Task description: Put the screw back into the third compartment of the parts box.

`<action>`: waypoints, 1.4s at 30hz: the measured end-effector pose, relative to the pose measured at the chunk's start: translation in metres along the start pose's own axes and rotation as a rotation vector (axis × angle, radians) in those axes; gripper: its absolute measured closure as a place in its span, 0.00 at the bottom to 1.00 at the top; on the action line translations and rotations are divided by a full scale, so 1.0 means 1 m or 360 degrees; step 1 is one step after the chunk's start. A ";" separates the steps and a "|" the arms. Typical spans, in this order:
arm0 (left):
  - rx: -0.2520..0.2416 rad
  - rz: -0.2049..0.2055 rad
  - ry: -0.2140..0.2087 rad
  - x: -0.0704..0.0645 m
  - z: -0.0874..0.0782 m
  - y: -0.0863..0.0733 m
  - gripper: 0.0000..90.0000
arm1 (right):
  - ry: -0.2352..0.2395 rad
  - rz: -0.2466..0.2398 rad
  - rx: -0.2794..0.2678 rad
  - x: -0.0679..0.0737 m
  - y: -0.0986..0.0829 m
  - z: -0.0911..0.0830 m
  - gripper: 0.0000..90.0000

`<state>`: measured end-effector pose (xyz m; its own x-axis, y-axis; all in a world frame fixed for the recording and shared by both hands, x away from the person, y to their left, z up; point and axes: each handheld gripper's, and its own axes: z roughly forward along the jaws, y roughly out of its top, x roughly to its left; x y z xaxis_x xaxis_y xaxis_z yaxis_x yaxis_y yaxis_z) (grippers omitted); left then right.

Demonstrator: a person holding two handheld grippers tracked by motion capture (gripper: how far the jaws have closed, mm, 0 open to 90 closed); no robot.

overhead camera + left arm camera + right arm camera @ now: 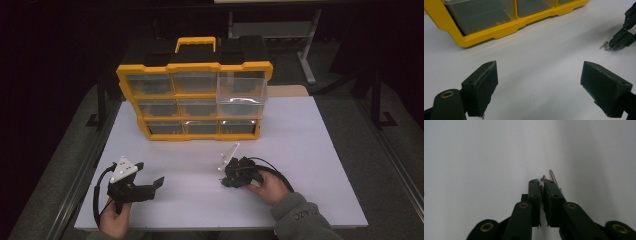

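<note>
A white table [300, 150] is being shown in a dark room in the high view, with a yellow organiser [195, 100] of clear drawers standing at its far middle, a black and yellow handle [195, 44] on top. In front of the organiser, toward the near left corner, the left gripper [150, 176] is being held by a hand [116, 220], its jaws spread apart with nothing between them. In front of the organiser's right end, the right gripper [223, 176] is being held low over the table by the other hand [272, 187], which is coming out of a grey sleeve [300, 220].

In the left gripper view, the two black jaws are being held wide apart over bare white table. The organiser's yellow base [506, 26] is being seen beyond them at the upper left. Off to the right of the organiser, the right gripper's tip [610, 47] is being pressed to the table at a few small screws [604, 45].

In the right gripper view, the jaws are being held closed, with a small screw [543, 179] being pinched at their tips. A second, longer screw [553, 178] is lying on the white table, just beside the right jaw.
</note>
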<state>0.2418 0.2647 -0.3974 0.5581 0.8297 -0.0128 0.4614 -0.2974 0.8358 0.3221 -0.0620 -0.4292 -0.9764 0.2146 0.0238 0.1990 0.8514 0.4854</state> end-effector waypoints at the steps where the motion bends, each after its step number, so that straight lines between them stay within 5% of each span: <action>1: 0.0014 0.0008 0.0003 0.000 0.000 0.000 0.15 | 0.0005 -0.0002 -0.0001 0.000 0.000 0.000 0.96; 24: -0.0004 -0.0011 -0.0002 0.001 0.000 0.000 0.15 | 0.0116 0.0100 -0.0129 -0.005 -0.015 -0.020 0.96; 32: -0.0009 -0.0029 0.0001 0.001 0.001 0.000 0.15 | 0.0137 0.0128 -0.0182 -0.002 -0.018 -0.042 0.96; 42: -0.0009 -0.0040 -0.0007 0.003 0.002 0.000 0.15 | 0.0160 0.0071 -0.0269 0.010 -0.005 -0.098 0.96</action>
<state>0.2452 0.2663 -0.3985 0.5494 0.8348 -0.0363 0.4712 -0.2737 0.8385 0.3032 -0.1110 -0.3457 -0.9721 0.1944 0.1313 0.2334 0.7479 0.6214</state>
